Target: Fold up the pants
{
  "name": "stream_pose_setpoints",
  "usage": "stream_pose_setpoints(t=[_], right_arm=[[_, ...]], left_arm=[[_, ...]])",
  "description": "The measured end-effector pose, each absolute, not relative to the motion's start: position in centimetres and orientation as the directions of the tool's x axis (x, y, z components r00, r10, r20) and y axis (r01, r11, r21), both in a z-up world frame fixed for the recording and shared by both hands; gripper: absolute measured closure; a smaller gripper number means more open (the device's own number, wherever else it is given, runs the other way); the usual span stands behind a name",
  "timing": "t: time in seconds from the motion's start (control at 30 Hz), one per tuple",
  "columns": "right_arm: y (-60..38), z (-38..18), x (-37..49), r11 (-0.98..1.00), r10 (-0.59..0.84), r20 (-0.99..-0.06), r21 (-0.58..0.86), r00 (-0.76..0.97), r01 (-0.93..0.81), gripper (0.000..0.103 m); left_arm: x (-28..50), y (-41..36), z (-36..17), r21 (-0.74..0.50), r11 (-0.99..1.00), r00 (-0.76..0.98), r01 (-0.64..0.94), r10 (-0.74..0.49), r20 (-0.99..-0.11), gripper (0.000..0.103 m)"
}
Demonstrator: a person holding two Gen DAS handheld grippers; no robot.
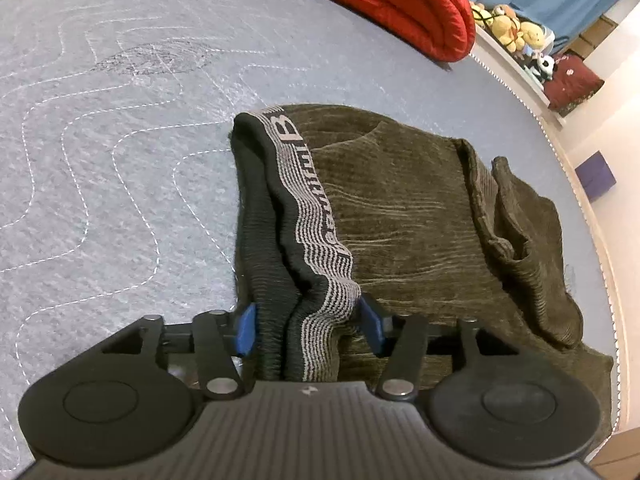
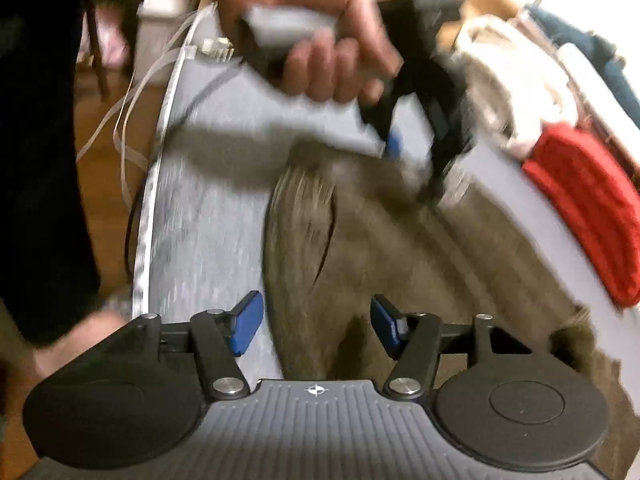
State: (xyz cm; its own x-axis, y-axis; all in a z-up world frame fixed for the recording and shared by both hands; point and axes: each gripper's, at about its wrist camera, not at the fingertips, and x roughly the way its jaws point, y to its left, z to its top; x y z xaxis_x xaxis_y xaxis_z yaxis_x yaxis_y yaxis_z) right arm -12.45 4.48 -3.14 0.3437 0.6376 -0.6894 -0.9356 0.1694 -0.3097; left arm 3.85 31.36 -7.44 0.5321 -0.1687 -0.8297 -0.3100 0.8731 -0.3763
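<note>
Dark brown ribbed pants (image 1: 400,208) lie folded on a grey quilted bed (image 1: 120,120). Their black waistband (image 1: 304,200), with its grey striped lettering, runs toward me and passes between the blue pads of my left gripper (image 1: 308,322). The jaws stand apart and the band sits loosely between them, uncompressed. The right wrist view is blurred by motion. There my right gripper (image 2: 316,326) is open just above the near edge of the pants (image 2: 400,248), gripping nothing. Farther off in that view a person's hand (image 2: 320,40) holds the left gripper (image 2: 416,160) down at the pants' far end.
A folded red quilt (image 1: 400,0) lies at the far end of the bed and also shows as the red quilt (image 2: 584,216) on the right. Plush toys (image 1: 508,28) sit on a ledge beyond the bed's edge (image 1: 560,152). A purple box (image 1: 596,174) stands on the floor.
</note>
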Motion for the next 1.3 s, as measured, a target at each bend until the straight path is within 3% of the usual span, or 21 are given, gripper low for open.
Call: stream_pose_setpoints(t=[0.1, 0.13, 0.23, 0.33, 0.5, 0.67, 0.77, 0.87, 0.93, 1.07, 1.13, 1.17, 1.23, 1.3], right_arm=[[4.4, -3.2, -12.5, 0.173, 0.651, -0.674, -0.318, 0.351, -0.932, 0.044], [4.4, -3.2, -12.3, 0.178, 0.651, -0.672, -0.317, 0.354, -0.931, 0.060], [4.3, -3.4, -11.4, 0.171, 0.656, -0.686, -0.272, 0.316, -0.947, 0.078], [4.6, -3.2, -11.5, 0.164, 0.658, -0.685, -0.276, 0.314, -0.947, 0.084], [4.5, -1.8, -12.9, 0.088, 0.702, -0.663, -0.280, 0.259, -0.956, 0.087], [4.7, -0.7, -14.1, 0.028, 0.724, -0.656, -0.279, 0.212, -0.960, 0.087], [5.1, -1.8, -13.9, 0.036, 0.695, -0.684, -0.277, 0.223, -0.960, 0.085], [4.8, -2.0, -13.9, 0.074, 0.679, -0.686, -0.290, 0.262, -0.954, 0.076], [4.1, -0.9, -13.6, 0.100, 0.693, -0.668, -0.281, 0.270, -0.954, 0.054], [2.0, 0.6, -11.8, 0.225, 0.704, -0.644, -0.197, 0.298, -0.954, 0.048], [0.8, 0.0, -10.7, 0.280, 0.678, -0.671, -0.143, 0.301, -0.949, 0.048], [0.4, -0.5, -10.2, 0.293, 0.656, -0.695, -0.126, 0.296, -0.948, 0.048], [-0.5, -1.7, -9.6, 0.308, 0.602, -0.750, -0.099, 0.274, -0.946, 0.048], [-1.5, -1.5, -9.5, 0.334, 0.595, -0.744, -0.115, 0.303, -0.936, 0.046]], left_arm=[[4.3, 31.0, -7.8, -0.359, 0.885, 0.524, -0.295, -0.164, -0.836, 0.041], [4.4, 31.0, -7.9, -0.359, 0.886, 0.522, -0.293, -0.166, -0.837, 0.041], [4.5, 30.9, -8.3, -0.358, 0.887, 0.516, -0.290, -0.171, -0.840, 0.045], [4.4, 30.7, -7.9, -0.340, 0.900, 0.520, -0.273, -0.159, -0.839, 0.062], [2.9, 30.9, -5.7, -0.343, 0.900, 0.549, -0.269, -0.149, -0.822, 0.068], [1.9, 31.3, -6.1, -0.289, 0.910, 0.497, -0.298, -0.110, -0.861, 0.067], [2.4, 31.5, -7.3, -0.260, 0.902, 0.452, -0.346, -0.082, -0.888, 0.048], [2.5, 30.7, -4.8, -0.168, 0.914, 0.482, -0.369, 0.033, -0.876, 0.043], [2.3, 28.7, -2.2, -0.052, 0.945, 0.548, -0.324, 0.143, -0.824, 0.036], [2.7, 25.0, -1.1, 0.009, 0.986, 0.623, -0.164, 0.111, -0.774, 0.041], [3.2, 23.8, -2.2, -0.003, 0.995, 0.606, -0.101, 0.059, -0.793, 0.052], [3.7, 23.5, -3.4, 0.006, 0.996, 0.565, -0.085, 0.053, -0.823, 0.052], [4.8, 23.4, -6.7, 0.088, 0.993, 0.451, -0.075, 0.112, -0.885, 0.055], [5.2, 22.0, -6.8, 0.181, 0.983, 0.461, -0.034, 0.176, -0.870, 0.055]])
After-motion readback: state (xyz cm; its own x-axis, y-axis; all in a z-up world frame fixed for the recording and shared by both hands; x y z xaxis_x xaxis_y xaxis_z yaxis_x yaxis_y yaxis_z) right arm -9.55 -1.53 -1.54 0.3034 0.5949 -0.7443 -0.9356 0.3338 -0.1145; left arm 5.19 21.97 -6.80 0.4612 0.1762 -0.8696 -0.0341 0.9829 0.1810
